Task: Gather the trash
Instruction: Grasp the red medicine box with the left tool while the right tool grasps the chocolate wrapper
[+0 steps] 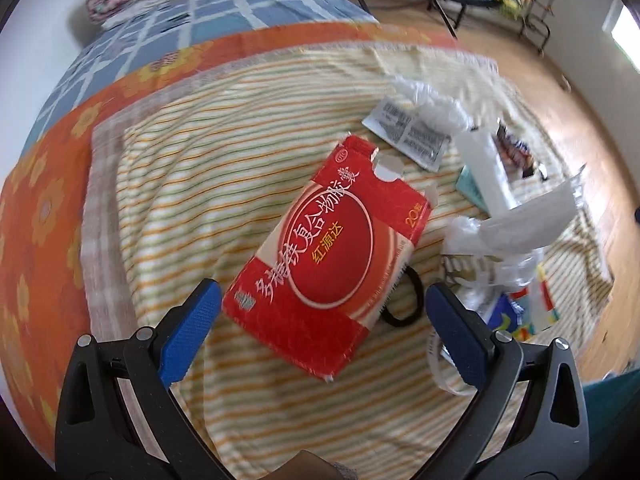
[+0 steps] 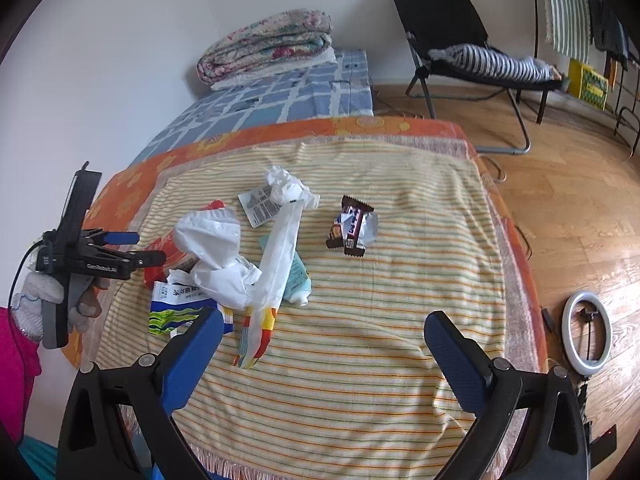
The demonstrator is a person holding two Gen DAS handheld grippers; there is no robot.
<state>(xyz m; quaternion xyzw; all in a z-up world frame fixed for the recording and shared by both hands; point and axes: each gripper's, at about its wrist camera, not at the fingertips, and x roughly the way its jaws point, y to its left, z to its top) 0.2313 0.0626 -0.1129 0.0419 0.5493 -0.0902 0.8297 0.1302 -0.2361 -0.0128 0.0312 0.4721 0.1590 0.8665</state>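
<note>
The left wrist view looks down on a red box (image 1: 326,258) that lies flat on the striped blanket (image 1: 240,160) of the bed, between the spread blue fingers (image 1: 192,330) of the left gripper (image 1: 324,316), which touch nothing. Its face carries a large red circle with white Chinese characters, the yellow characters 红源达, and "20" at one corner; its far flap is torn open. A black hair tie (image 1: 404,296) lies just beside the box, partly under its edge, and shows only in this view.

The right wrist view shows the same box (image 2: 172,250) mostly hidden behind crumpled white plastic (image 2: 216,252) and the left gripper (image 2: 138,248), held by a gloved hand (image 2: 52,304); small white lettering on that gripper's black body is too fine to read surely. The right gripper (image 2: 324,344) hovers with its fingers (image 2: 194,354) wide apart, holding nothing.

Beyond the box from the left gripper lies the rest of the trash: a barcode label (image 2: 260,204), a long white wrapper with coloured tips (image 2: 276,264), a pale green tube (image 2: 298,284), a blue-and-green packet (image 2: 180,308) with Chinese print, and, well apart, a brown candy wrapper (image 2: 352,226). The pile crowds the box's near side in the right view.

Past the blanket are a folded quilt (image 2: 268,44), a black folding chair (image 2: 452,36) and, on the wooden floor, a ring light (image 2: 586,334).
</note>
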